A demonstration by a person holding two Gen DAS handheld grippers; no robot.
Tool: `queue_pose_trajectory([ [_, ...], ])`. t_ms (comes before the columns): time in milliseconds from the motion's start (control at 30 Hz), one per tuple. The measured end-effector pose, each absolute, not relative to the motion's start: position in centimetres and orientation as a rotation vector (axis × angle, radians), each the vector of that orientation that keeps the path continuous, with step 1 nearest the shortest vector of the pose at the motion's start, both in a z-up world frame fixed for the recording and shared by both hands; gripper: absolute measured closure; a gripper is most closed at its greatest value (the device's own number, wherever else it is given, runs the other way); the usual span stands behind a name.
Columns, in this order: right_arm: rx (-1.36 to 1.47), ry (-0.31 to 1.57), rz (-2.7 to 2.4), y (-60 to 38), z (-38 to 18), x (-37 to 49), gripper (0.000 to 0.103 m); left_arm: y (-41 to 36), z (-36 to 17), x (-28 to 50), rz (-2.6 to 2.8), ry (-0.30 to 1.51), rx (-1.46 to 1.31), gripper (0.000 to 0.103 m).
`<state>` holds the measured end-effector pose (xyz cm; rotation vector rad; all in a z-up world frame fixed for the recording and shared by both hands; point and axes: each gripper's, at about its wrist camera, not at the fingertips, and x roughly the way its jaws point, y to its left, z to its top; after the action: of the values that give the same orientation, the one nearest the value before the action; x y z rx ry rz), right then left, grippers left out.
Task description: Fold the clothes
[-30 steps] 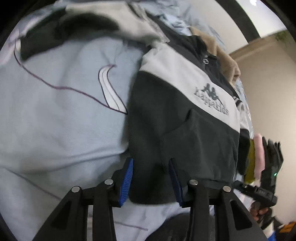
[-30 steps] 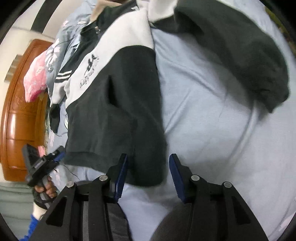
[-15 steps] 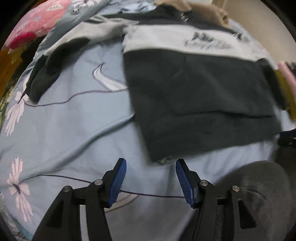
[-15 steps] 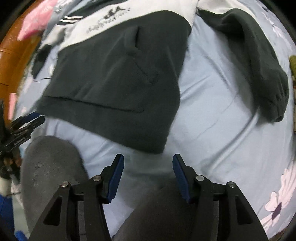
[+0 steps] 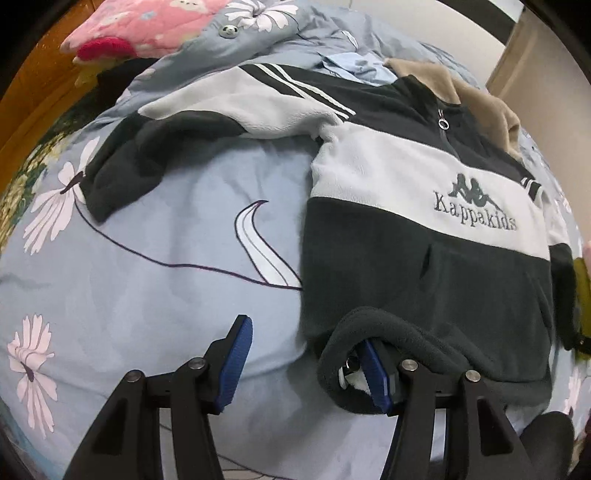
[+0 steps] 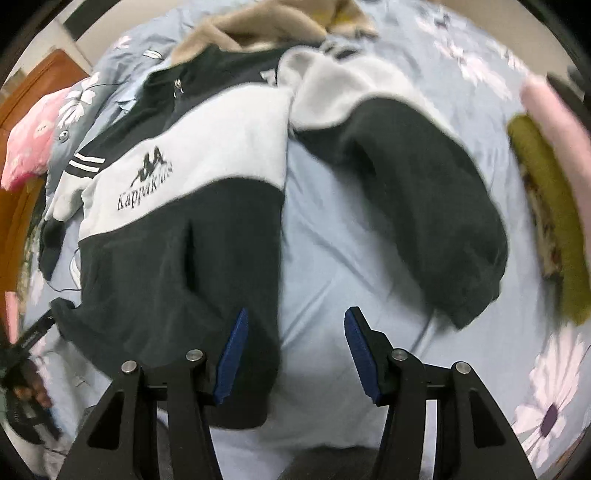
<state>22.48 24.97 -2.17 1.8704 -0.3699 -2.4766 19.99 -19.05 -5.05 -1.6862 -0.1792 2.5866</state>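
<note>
Nearest, the left tool (image 5: 301, 360) stands about half open, and its jaws have just been opening. A curl of the fleece pullover's (image 5: 424, 236) hem drapes over the outer side of its right finger, while the gap between the pads shows only the bed sheet (image 5: 155, 295), so nothing is gripped. The right tool (image 6: 293, 356) has likewise just been opening. Its left pad lies against the other hem corner, its right pad is over bare sheet, and it pinches nothing. Both point steeply down at the bed.

Beyond, the pullover lies front up with its sleeves flung outward. It looks soft, thick, light and limp, likely to sag and cling rather than slip. Good holds seem to be the sleeve cuff (image 5: 96, 192) or the hem corners. Farther off are a tan garment (image 5: 476, 99) and a pink pillow (image 5: 147, 26).
</note>
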Motion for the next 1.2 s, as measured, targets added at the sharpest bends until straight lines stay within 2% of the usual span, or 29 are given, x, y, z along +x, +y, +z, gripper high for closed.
queue_pose_trajectory([
  [133, 1.836, -0.393, -2.377, 24.0, -2.3, 24.7, 0.047, -18.7, -5.8, 19.1, 2.584, -0.166, -1.699, 0.044],
  [167, 1.830, -0.396, -2.345, 23.1, -2.3, 25.0, 0.047, -18.7, -5.9, 19.1, 2.585, -0.175, -1.701, 0.048],
  [300, 1.827, -0.366, -2.263, 22.5, -2.4, 26.5, 0.047, -18.2, -5.2, 18.0, 2.586, -0.163, -1.698, 0.076],
  [400, 1.833, -0.333, -2.233, 20.1, -2.9, 26.4, 0.047, -17.6, -3.8, 16.1, 2.592, -0.158, -1.672, 0.084],
  [700, 1.836, -0.108, -2.353, 16.6, -4.1, 26.0, 0.047, -16.1, -1.2, 12.1, 2.578, -0.137, -1.606, 0.084],
  [933, 1.718, -0.176, -2.650, 20.0, -1.4, 23.2, 0.050, -17.2, -1.9, 12.2, 2.527, -0.117, -1.621, 0.081],
  [1133, 1.747, -0.389, -2.606, 23.0, -1.3, 21.0, 0.051, -17.9, -4.4, 13.1, 2.496, -0.155, -1.699, 0.081],
  [1200, 1.706, -0.398, -2.528, 22.6, -0.7, 22.2, 0.051, -18.1, -4.8, 12.9, 2.488, -0.175, -1.716, 0.081],
])
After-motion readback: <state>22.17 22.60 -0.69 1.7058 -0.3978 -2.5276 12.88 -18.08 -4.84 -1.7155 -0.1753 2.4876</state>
